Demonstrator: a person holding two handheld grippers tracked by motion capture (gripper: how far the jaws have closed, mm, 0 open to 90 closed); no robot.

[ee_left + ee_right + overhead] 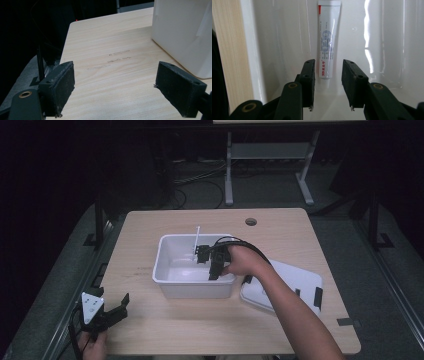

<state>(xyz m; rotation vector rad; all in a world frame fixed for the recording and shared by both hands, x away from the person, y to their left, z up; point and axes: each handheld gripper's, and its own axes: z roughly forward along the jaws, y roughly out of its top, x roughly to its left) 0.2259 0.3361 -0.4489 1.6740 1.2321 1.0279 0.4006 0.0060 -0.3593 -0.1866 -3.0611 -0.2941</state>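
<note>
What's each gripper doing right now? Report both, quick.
Left gripper: open, holding nothing, above bare table beside the bin.
Right gripper: open, inside the bin, fingers on either side of the tube but not closed on it.

A light wood-grain table [150, 330] with a round cable hole [251, 221] near its far edge fills the middle of the frame, standing on grey floor [345, 240]. At upper centre stands a grey metal frame [270, 165] with cables [200, 180] beside it. The surrounding room is dark.
</note>
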